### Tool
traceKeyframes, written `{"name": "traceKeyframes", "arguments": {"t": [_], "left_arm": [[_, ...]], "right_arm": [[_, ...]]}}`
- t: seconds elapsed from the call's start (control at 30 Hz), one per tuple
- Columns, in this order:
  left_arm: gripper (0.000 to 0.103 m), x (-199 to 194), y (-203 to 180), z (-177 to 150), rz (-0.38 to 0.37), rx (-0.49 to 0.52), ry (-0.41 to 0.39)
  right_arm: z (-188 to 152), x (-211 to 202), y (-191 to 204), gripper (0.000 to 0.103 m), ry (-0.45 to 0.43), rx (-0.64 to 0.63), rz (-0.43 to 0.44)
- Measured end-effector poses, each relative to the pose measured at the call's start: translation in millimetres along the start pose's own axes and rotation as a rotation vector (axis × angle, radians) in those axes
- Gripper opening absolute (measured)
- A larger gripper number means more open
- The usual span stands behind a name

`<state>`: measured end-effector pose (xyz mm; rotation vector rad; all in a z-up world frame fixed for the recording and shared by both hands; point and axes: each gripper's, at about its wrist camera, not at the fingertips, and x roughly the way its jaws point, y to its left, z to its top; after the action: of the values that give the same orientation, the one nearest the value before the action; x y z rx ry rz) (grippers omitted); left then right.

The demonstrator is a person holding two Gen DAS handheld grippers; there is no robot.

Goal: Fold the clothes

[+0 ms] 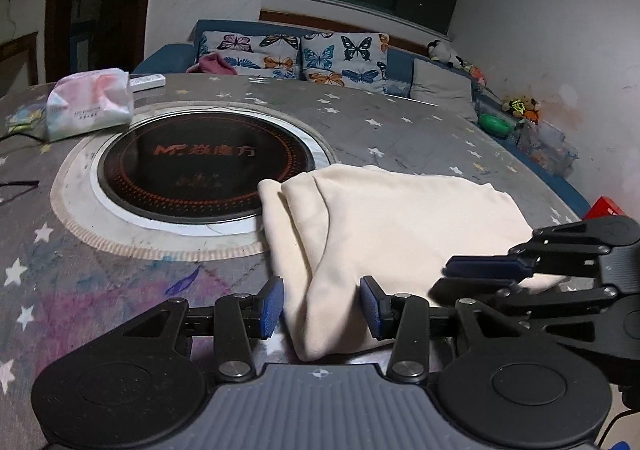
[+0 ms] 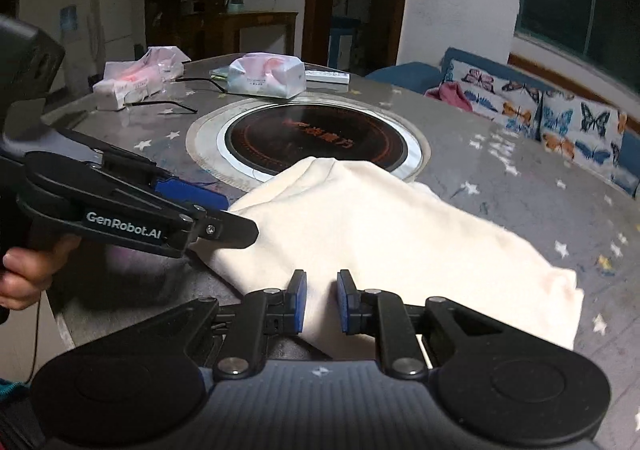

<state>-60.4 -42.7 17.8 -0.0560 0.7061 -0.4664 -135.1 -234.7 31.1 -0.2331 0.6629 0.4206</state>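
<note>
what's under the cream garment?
The cream garment lies on the star-print tablecloth; its far corner overlaps the rim of the round cooktop. Anything between its folded layers is hidden.

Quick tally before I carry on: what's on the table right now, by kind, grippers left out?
Cream garment: 1
Tissue packs: 2, one by the hotplate, one at the far left edge
Remote control: 1
Built-in round hotplate: 1
Total: 5
A dark cable and some flat items beside the packs are too unclear to count.
</note>
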Motion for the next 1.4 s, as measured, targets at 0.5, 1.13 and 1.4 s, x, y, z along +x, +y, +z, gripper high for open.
{"name": "traceKeyframes", "arguments": {"t": [0.5,1.13,1.4], "left_arm": [[0.056,-16.1,15.4,-5.3,0.052,-0.065,-0.006],[0.094,-20.8,29.5,6.0,0.118,-0.138,0.021],[0.103,-12.7,32.9,10.0,0.179,-0.154,0.056]], "right_arm": [[8.1,1.8,29.6,0.016,-0.024,-0.077,0.029],[15.9,7.2,65.8,0.036,-0.007,-0.19,0.066],[19.5,14.8,81.2,0.041,-0.007,-0.251,0.065]]}}
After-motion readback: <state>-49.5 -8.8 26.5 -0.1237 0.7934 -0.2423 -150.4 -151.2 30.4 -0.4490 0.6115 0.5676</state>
